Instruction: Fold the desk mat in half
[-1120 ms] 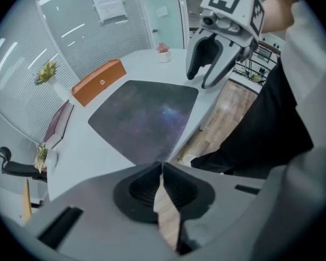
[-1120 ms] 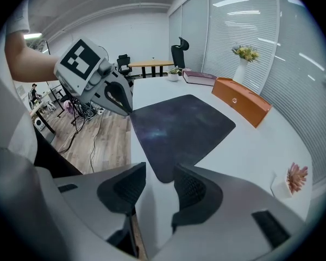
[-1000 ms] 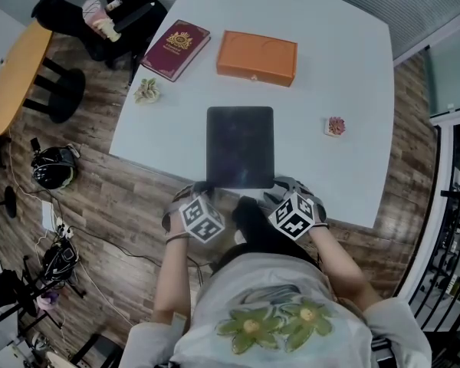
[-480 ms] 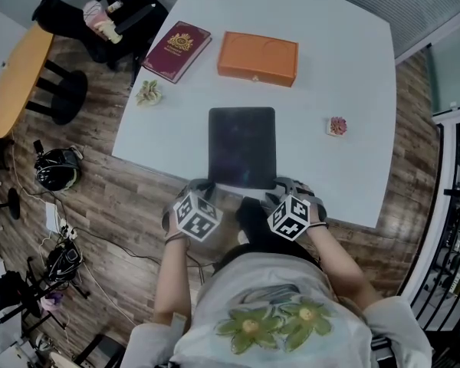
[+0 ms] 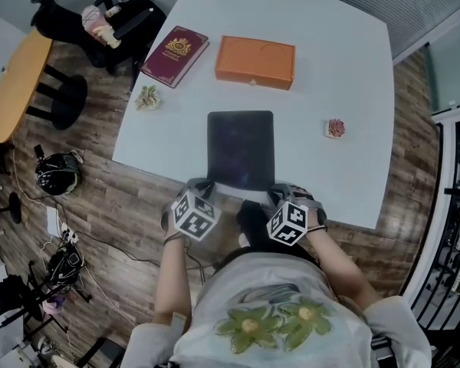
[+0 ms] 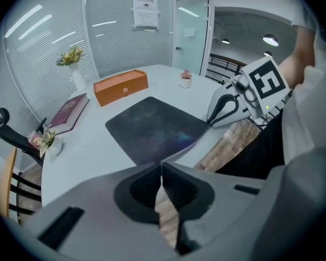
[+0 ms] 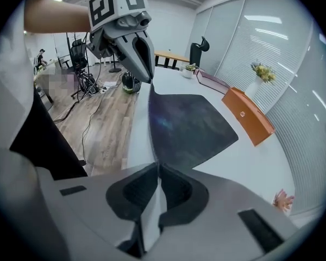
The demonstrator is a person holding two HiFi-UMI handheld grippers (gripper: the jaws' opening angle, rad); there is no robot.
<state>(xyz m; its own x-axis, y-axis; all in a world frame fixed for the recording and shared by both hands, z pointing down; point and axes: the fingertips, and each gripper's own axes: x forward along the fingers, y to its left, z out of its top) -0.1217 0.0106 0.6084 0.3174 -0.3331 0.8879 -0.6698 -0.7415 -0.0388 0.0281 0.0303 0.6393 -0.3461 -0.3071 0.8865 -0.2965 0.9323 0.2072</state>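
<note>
Pinching the mat [image 5: 241, 149] at its two corners farthest from the orange box [image 5: 255, 60]. My left gripper [image 6: 162, 165] is clamped tight on one corner. The jaws of my right gripper [image 7: 156, 166] are closing onto the other corner. The mat lies on the table [image 5: 345, 90], on my side of the box.

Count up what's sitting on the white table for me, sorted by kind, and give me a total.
desk mat: 1
orange box: 1
maroon book: 1
small potted plants: 2
vase of flowers: 1
Total: 6
</note>
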